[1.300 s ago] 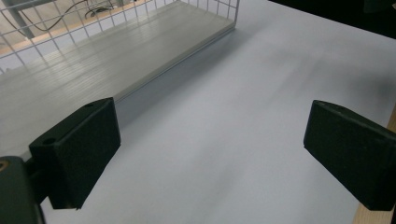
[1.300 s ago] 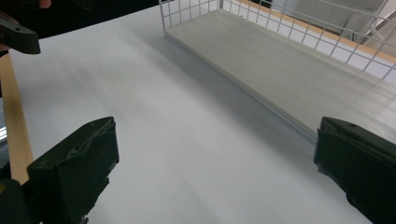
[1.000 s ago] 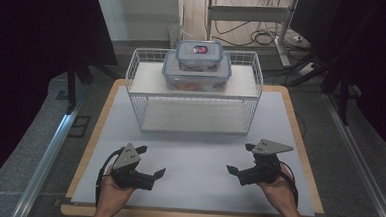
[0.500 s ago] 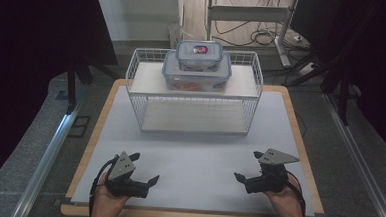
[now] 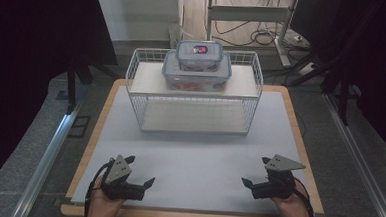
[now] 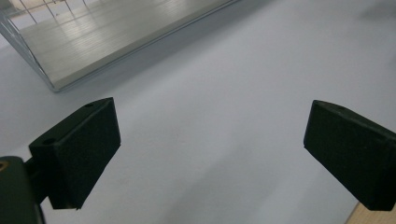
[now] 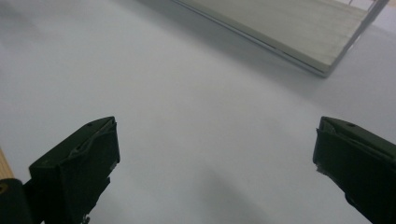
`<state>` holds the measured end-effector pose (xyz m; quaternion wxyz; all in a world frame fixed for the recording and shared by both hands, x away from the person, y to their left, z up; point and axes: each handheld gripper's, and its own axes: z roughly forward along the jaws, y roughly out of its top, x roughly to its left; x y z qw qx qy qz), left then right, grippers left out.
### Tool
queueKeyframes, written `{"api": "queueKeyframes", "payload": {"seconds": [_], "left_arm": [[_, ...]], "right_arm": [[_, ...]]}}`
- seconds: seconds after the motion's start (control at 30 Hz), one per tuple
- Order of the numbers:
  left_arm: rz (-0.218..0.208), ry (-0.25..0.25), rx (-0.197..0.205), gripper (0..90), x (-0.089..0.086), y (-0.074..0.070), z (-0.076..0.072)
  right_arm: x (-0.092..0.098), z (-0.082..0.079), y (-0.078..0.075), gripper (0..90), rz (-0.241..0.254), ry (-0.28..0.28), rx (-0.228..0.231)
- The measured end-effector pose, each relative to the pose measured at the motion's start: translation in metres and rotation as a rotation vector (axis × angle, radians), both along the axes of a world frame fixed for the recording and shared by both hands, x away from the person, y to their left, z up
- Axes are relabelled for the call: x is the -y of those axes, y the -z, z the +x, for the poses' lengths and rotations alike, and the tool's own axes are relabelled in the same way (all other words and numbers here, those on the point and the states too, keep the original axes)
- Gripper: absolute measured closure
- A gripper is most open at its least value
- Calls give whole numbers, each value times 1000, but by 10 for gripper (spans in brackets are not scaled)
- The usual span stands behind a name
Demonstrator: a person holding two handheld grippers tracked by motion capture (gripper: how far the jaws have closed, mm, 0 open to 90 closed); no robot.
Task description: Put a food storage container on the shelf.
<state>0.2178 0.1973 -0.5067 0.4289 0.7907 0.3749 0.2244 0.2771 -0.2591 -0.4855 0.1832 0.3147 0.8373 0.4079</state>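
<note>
Small container (image 5: 199, 53) sits atop the larger container (image 5: 197, 72) in the wire basket (image 5: 140, 93), probably on its upper shelf, both grippers well in front.

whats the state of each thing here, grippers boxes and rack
left gripper: open, empty, low over the mat.
right gripper: open, empty, low over the mat.
small box: lid on, stacked on the large box.
large box: lid on, on the rack's upper shelf.
wire rack: upright, lower shelf bare.

Lower box's (image 5: 196, 76) contents blur behind basket (image 5: 141, 93) wire.
</note>
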Motion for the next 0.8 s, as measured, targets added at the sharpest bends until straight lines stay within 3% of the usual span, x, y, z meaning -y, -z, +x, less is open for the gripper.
{"api": "queueKeyframes", "payload": {"seconds": [0.2, 0.47, 0.8], "left_arm": [[31, -11, -13, 37, 1, 6, 4], [83, -27, -88, 38, 1, 18, 11], [93, -19, -93, 38, 4, 19, 12]], "right_arm": [[6, 0, 7, 4, -14, 26, -32], [10, 7, 19, 5, -18, 36, -103], [10, 9, 22, 8, -21, 35, -125]]}}
